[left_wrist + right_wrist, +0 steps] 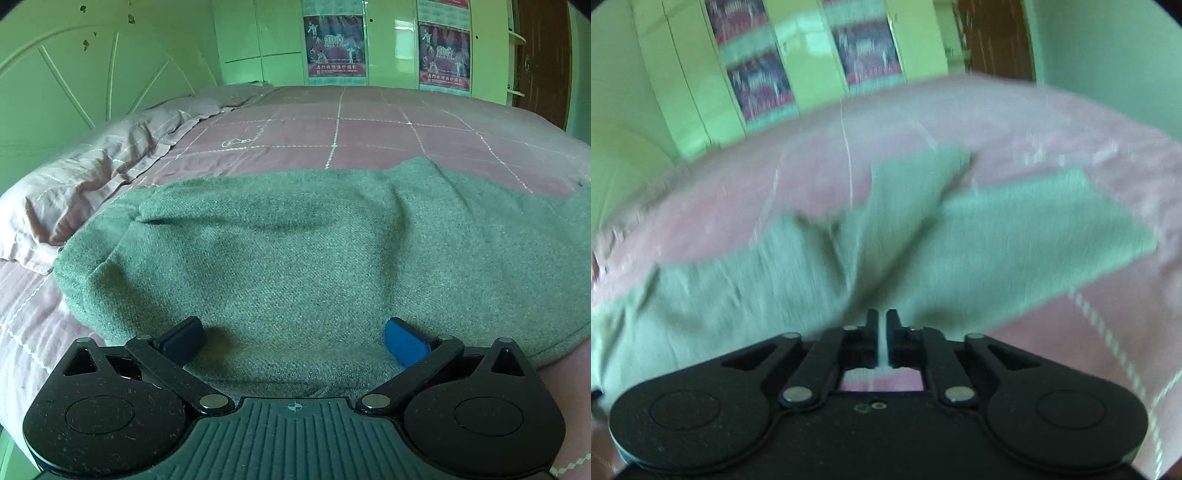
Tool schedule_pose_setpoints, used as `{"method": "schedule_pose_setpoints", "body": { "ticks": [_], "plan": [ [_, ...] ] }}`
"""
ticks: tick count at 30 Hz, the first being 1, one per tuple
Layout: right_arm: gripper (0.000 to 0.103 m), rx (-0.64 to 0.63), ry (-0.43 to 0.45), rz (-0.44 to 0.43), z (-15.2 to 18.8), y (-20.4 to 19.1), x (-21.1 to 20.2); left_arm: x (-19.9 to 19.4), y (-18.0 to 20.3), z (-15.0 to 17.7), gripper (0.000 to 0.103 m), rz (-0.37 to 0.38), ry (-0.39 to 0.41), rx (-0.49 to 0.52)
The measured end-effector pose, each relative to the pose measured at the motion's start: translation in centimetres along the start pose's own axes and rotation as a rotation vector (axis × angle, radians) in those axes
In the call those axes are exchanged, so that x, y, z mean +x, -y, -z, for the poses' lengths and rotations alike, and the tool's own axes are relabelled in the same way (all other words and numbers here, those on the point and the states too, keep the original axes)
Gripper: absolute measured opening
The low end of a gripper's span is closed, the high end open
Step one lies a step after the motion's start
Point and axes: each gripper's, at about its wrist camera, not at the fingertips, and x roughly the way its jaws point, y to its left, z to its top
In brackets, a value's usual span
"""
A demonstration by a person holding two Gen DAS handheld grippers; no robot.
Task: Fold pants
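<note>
Grey-green pants [295, 251] lie spread on a pink checked bed [332, 125]. In the left wrist view my left gripper [295, 341] is open, its blue pads [404, 341] low over the near part of the fabric, holding nothing. In the right wrist view, which is blurred, the pants [849, 254] show both legs splayed toward the far right. My right gripper [882, 325] is shut at the near edge of the fabric, and a thin pale strip shows between its jaws; I cannot tell for sure that it pinches cloth.
A pink pillow [85, 192] lies at the left by the white headboard [74, 85]. White wardrobes with posters [334, 44] stand behind the bed. A brown door [997, 37] is at the far right.
</note>
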Motion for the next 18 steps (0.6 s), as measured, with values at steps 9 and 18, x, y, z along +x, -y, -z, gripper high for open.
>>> {"method": "schedule_pose_setpoints", "body": {
  "ticks": [9, 18],
  "plan": [
    [0.0, -0.233, -0.055, 0.141, -4.8, -2.8, 6.8, 0.8, -0.5, -0.5, 0.103, 0.0, -0.007, -0.004],
    [0.0, 0.046, -0.082, 0.169, 0.2, 4.4, 1.5, 1.0, -0.5, -0.3, 0.103, -0.004, 0.01, 0.0]
  ]
}}
